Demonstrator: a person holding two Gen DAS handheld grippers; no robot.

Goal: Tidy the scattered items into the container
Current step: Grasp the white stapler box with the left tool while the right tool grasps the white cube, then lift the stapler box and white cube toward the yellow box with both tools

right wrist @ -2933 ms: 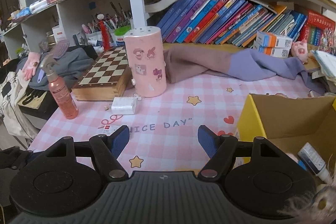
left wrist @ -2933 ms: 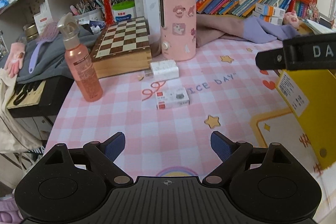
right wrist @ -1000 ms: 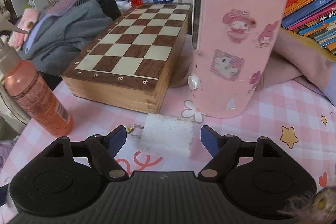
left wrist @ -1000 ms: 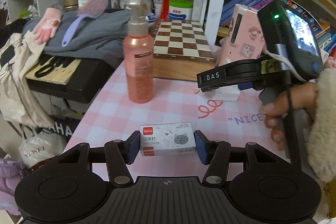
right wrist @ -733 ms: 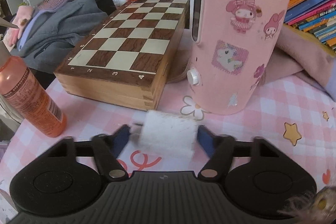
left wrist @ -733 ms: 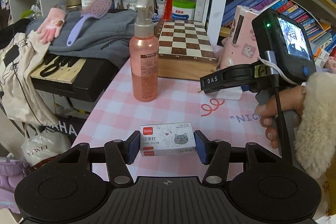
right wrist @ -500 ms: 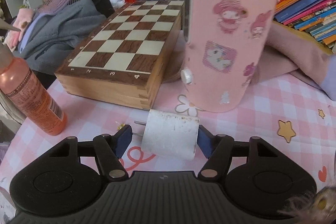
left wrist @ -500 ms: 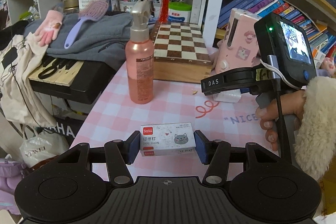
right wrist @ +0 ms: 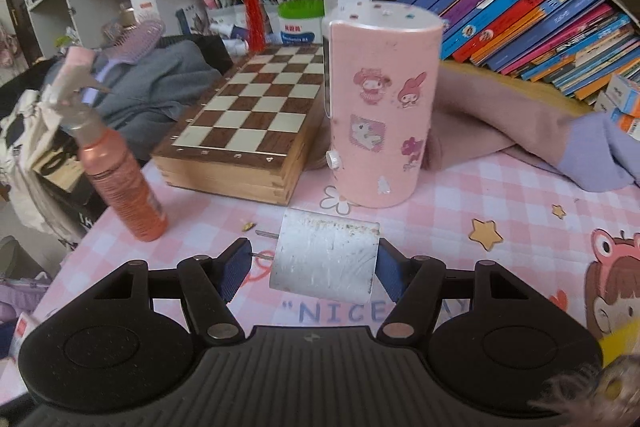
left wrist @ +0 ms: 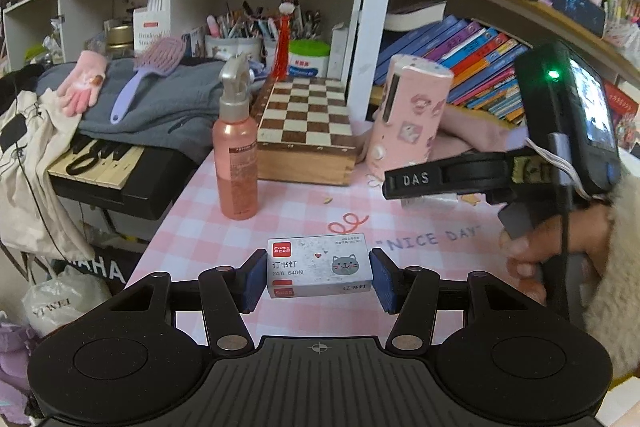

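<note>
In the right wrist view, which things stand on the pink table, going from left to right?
Spray bottle → chessboard box → white charger, held in the right gripper → pink cylinder with stickers → folded pink and purple cloth.

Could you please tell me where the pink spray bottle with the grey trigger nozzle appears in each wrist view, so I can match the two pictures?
Left wrist view: the pink spray bottle with the grey trigger nozzle stands upright left of centre, beside the wooden chessboard box.
Right wrist view: the bottle stands at the left edge, slightly blurred.
Shared landmark: the chessboard box, just right of the bottle in both.
</note>
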